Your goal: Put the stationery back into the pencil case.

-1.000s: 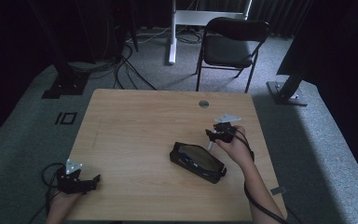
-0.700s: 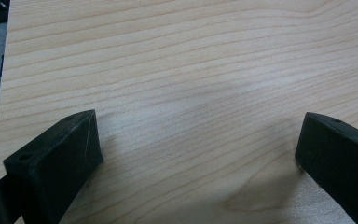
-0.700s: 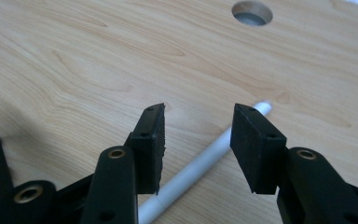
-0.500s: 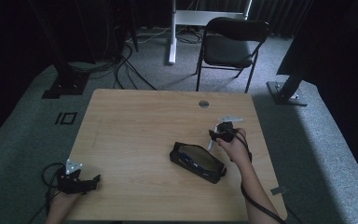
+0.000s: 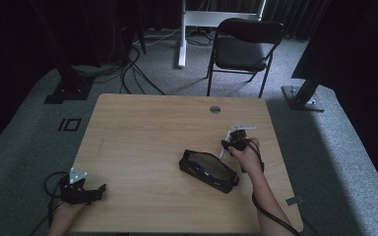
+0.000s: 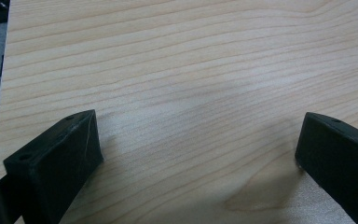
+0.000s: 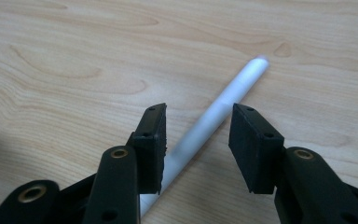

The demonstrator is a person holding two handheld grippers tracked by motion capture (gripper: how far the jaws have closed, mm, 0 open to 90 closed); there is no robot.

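A white pen point(image 7: 223, 105) lies slantwise on the wooden table point(image 5: 152, 128). My right gripper point(image 7: 196, 140) hangs low over it, open, with the pen passing between the jaws and under the left one; the pads do not press on it. From the high view this right gripper point(image 5: 229, 143) sits just right of an open black pencil case point(image 5: 209, 168) with dark items inside. My left gripper point(image 5: 96, 191) rests at the table's front left corner, and in the left gripper view it point(image 6: 198, 149) stands wide open over bare wood.
A small round grommet point(image 5: 215, 109) is set in the table near its far edge. Beyond the table stand a black chair point(image 5: 243, 46), a white desk leg and floor cables. A cable trails from each gripper off the table's front.
My right gripper has sunk a little toward the table over the pen. The left gripper and the pencil case have stayed where they were.
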